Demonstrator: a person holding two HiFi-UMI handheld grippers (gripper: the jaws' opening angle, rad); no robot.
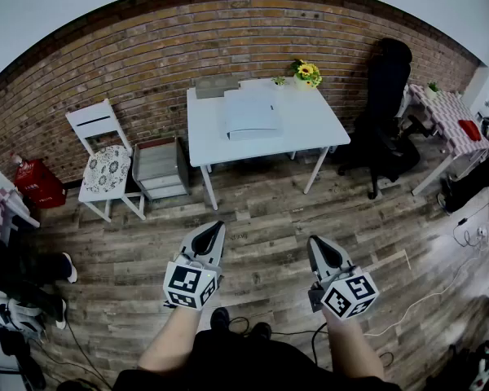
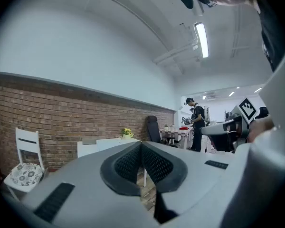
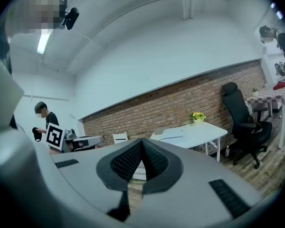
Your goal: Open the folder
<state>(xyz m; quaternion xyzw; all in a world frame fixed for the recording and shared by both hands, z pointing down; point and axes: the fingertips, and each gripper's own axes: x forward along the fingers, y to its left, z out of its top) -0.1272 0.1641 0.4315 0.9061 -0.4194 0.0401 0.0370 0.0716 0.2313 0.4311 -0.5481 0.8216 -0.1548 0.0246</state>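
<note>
The white folder (image 1: 251,114) lies shut on a white table (image 1: 314,129) against the brick wall, far ahead of both grippers. In the right gripper view the folder (image 3: 173,136) shows as a pale slab on that table (image 3: 205,130). My left gripper (image 1: 217,227) and right gripper (image 1: 314,241) hover side by side over the wooden floor, well short of the table and pointing toward it. The left gripper (image 2: 141,144) has its jaws shut with nothing between them. The right gripper (image 3: 142,140) is likewise shut and empty.
A grey box (image 1: 216,85) and yellow flowers (image 1: 308,72) stand at the table's back. A white chair (image 1: 106,161) and a drawer unit (image 1: 160,168) stand left of it, a black office chair (image 1: 387,96) right. A person (image 2: 198,122) stands at a checkered table (image 1: 448,108). Cables lie on the floor.
</note>
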